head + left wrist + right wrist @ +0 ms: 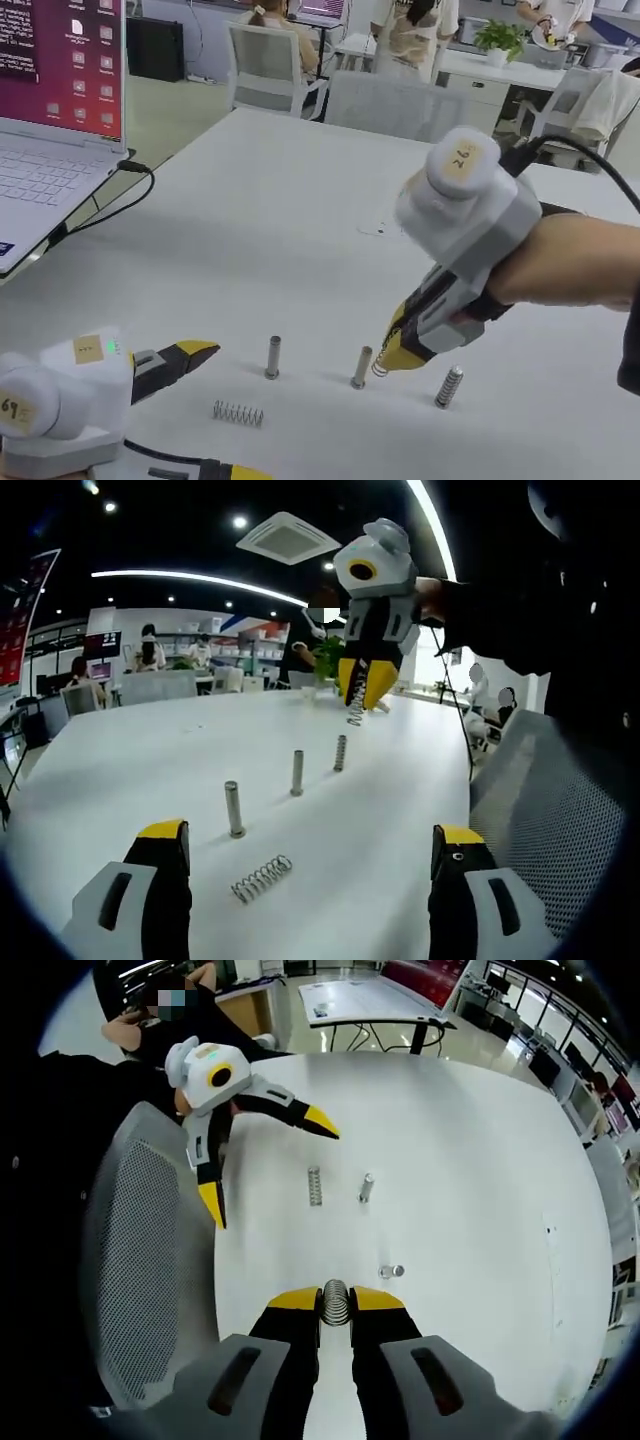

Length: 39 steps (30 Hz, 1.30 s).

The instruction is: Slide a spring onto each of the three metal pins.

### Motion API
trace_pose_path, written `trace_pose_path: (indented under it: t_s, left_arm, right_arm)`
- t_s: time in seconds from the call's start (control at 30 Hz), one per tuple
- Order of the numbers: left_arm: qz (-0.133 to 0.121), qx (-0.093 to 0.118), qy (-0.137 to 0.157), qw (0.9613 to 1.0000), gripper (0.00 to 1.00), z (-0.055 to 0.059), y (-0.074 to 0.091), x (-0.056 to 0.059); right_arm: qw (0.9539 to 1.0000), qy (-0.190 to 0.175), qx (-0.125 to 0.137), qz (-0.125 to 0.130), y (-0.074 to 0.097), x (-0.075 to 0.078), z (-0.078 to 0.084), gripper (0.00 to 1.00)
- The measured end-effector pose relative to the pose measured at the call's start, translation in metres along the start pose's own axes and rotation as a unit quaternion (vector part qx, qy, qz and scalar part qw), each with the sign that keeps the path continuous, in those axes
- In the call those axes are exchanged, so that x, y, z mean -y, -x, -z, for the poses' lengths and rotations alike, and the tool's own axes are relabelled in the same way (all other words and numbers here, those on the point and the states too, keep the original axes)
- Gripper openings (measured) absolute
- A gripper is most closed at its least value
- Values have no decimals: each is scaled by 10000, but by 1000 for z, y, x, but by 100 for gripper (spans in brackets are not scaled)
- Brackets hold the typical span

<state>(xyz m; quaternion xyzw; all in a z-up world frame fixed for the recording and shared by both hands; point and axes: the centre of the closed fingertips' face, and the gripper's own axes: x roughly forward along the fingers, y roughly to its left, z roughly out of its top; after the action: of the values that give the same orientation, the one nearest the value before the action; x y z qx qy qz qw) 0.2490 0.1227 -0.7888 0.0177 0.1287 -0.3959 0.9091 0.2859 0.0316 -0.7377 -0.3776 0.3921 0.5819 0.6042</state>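
Note:
Three metal pins stand in a row on the white table (260,220): a bare left pin (273,357), a bare middle pin (361,367) and a right pin (449,387) with a spring around it. My right gripper (395,352) is shut on a second spring (335,1302), held just right of the middle pin's top and slightly above it. A third spring (238,413) lies flat in front of the left pin. My left gripper (215,410) is open at the near left, its fingers either side of that loose spring (262,878).
An open laptop (50,100) with a black cable (130,185) sits at the table's left edge. Chairs (270,65) and people are beyond the far edge. A grey mesh chair (140,1260) stands at the near side.

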Motion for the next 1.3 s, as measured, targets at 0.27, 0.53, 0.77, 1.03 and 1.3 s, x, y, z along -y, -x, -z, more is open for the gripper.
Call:
trace_pose_path:
  t_s: [0.27, 0.53, 0.77, 1.03, 1.3]
  left_arm:
    - [1, 30, -52, 10000, 98, -4, 0, 1]
    - [-15, 17, -68, 10000, 98, -5, 2, 1]
    - [-51, 0, -97, 9999, 98, -3, 3, -1]
    - [-69, -2, -91, 9999, 98, -3, 4, -1]
    - [-73, -16, -108, 9999, 98, -3, 4, -2]
  right_arm:
    - [9997, -95, -106, 215, -4, 28, 0, 9]
    - [9994, -257, -129, 208, -21, 46, -3, 9]
    - [9989, -293, -298, 207, -36, 54, -1, 9]
    - [9981, -333, -475, 198, -45, 61, 6, 9]
    - [9978, -378, -520, 146, -48, 61, 8, 9]
